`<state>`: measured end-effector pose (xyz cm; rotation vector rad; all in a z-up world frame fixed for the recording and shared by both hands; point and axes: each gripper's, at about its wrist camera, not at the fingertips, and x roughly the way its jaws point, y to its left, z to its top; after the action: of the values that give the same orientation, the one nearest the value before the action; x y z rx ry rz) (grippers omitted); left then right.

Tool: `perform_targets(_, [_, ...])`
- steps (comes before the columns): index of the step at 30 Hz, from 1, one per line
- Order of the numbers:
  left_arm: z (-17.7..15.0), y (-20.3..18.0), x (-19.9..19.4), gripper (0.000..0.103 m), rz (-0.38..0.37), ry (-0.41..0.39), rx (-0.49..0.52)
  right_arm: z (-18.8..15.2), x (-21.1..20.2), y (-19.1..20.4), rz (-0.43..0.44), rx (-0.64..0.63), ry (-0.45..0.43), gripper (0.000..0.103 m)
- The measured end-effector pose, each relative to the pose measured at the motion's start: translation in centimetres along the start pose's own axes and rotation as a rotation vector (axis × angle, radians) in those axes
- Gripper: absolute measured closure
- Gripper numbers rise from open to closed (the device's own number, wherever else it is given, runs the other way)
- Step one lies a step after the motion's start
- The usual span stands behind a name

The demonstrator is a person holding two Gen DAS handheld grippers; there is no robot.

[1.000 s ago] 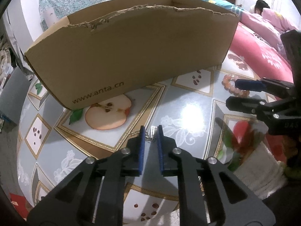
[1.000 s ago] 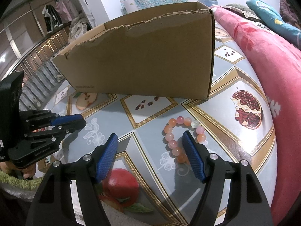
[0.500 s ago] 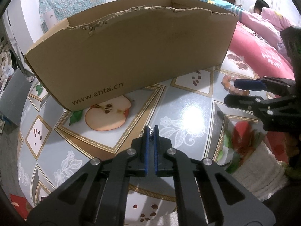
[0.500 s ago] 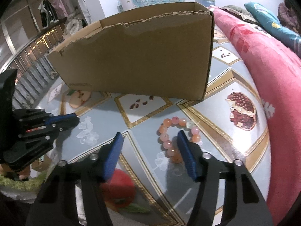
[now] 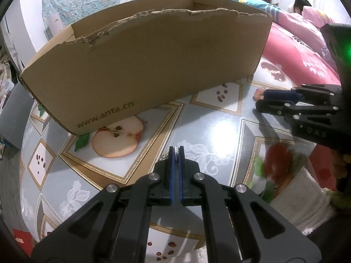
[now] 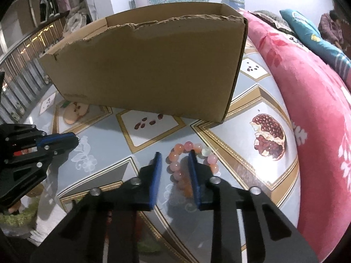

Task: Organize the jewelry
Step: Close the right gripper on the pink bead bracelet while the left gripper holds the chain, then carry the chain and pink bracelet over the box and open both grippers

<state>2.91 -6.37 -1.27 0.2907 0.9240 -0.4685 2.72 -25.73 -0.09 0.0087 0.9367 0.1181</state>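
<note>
Left wrist view: left gripper (image 5: pixel 175 151) pinched tight on a small silver chain (image 5: pixel 165 156) at 6 o'clock below the cardboard box (image 5: pixel 153 65); right wrist view: right gripper (image 6: pixel 174 160), jaws just narrowing, straddles the bead bracelet (image 6: pixel 175 166) at 6 o'clock, contact unclear.

Fruit-print tablecloth (image 6: pixel 252 100) on table: torn cardboard box (image 6: pixel 153 65), pink bead bracelet (image 6: pixel 175 166) near box.
</note>
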Motion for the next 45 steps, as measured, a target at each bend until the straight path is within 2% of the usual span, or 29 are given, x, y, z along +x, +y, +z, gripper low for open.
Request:
perform_targets(1, [0.0, 0.0, 0.0, 0.101, 0.0, 0.0, 0.0, 0.0, 0.0, -0.1, 0.003, 0.003, 0.001, 0.091])
perform_targets(2, [0.1, 0.0, 0.0, 0.101, -0.002, -0.001, 0.0, 0.1, 0.0, -0.3, 0.018, 0.015, 0.004, 0.093])
perform_targets(12, [0.1, 0.2, -0.3, 0.101, -0.021, -0.013, -0.018, 0.4, -0.5, -1.9, 0.118, 0.128, -0.022, 0.093])
perform_targets(20, [1.4, 1.1, -2.7, 0.101, -0.039, -0.078, -0.032, 1.4, -2.7, -4.0, 0.222, 0.243, -0.074, 0.093])
perform_targets(25, [2.7, 2.1, -5.3, 0.101, -0.111, -0.127, -0.065, 2.3, -4.7, -4.9, 0.298, 0.298, -0.115, 0.093])
perform_targets(32, [5.7, 4.4, -9.8, 0.101, -0.189, -0.226, -0.092, 4.6, -8.9, -4.7, 0.35, 0.264, -0.189, 0.093])
perform_targets(36, [8.3, 6.0, -11.6, 0.101, -0.207, -0.264, -0.085, 6.4, -11.4, -4.5, 0.368, 0.228, -0.233, 0.093])
perform_targets(38, [9.8, 7.0, -11.6, 0.101, -0.214, -0.256, -0.068, 8.2, -12.5, -4.5, 0.401, 0.206, -0.266, 0.093])
perform_targets(41, [12.0, 8.1, -9.9, 0.101, -0.237, -0.199, -0.042, 11.0, -12.6, -4.4, 0.448, 0.17, -0.295, 0.093])
perform_targets(45, [14.4, 9.9, -5.6, 0.101, -0.262, -0.067, -0.035, 14.8, -9.7, -4.6, 0.523, 0.181, -0.24, 0.093])
